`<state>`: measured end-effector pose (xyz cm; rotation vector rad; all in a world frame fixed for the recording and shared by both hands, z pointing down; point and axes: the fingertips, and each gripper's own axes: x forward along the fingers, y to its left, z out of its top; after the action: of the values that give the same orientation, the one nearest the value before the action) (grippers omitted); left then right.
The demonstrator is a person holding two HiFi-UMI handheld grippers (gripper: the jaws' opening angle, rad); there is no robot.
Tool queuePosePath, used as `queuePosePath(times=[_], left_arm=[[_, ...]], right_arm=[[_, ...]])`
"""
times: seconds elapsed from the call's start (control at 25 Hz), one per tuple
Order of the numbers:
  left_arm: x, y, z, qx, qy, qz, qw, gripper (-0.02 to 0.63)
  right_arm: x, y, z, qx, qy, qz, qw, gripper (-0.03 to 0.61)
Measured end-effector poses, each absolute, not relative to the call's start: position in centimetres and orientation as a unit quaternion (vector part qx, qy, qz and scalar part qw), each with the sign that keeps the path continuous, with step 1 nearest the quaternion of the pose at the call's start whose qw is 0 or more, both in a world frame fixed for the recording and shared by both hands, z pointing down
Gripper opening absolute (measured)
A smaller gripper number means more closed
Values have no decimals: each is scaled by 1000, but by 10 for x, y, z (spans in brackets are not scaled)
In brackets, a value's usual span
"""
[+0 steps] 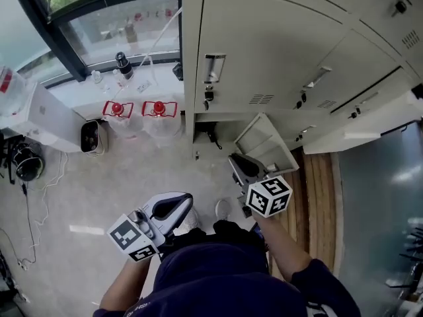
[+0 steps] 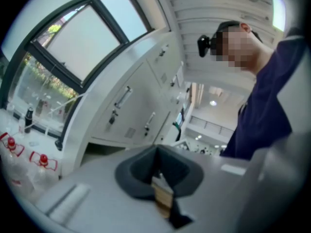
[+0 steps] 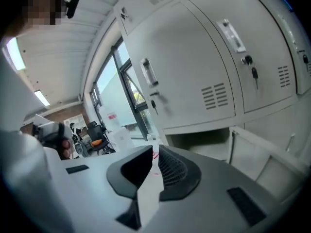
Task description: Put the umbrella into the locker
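The bottom locker (image 1: 225, 125) stands open, its door (image 1: 268, 145) swung out to the right. A small dark object (image 1: 213, 136) lies in its mouth; I cannot tell whether it is the umbrella. Nowhere else do I see an umbrella. My left gripper (image 1: 185, 202) is held low in front of me, its dark pads (image 2: 146, 171) together and nothing between them (image 2: 156, 154). My right gripper (image 1: 236, 161) is raised before the open door and holds nothing. Its jaws (image 3: 153, 155) show only a narrow gap, and it faces the open compartment (image 3: 201, 139).
Grey lockers (image 1: 277, 45) fill the wall above and to the right. Two clear water jugs with red caps (image 1: 137, 111) stand on the floor left of the lockers, below a window sill with a dark bottle (image 1: 123, 65). Cables and a dark device (image 1: 26, 164) lie at far left.
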<state>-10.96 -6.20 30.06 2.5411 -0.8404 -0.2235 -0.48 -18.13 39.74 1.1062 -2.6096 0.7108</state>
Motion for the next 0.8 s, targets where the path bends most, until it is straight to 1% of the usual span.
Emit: queuePosePath(times=[0.08, 0.2, 0.44, 0.6, 0.8], left_arm=[[-106, -63, 289, 928, -295, -84, 213, 2], [-103, -63, 274, 936, -280, -86, 197, 2], [-97, -64, 251, 945, -264, -88, 171, 2], [-95, -66, 247, 946, -266, -87, 162, 2], [-92, -67, 249, 946, -266, -89, 164, 2]], right_arm=[[-4, -170, 367, 366, -899, 226, 86, 24], [-5, -154, 331, 355, -910, 205, 58, 8], [-3, -128, 282, 347, -921, 175, 20, 6], [-7, -117, 268, 336, -927, 166, 12, 6], [-5, -116, 271, 330, -928, 170, 22, 6]])
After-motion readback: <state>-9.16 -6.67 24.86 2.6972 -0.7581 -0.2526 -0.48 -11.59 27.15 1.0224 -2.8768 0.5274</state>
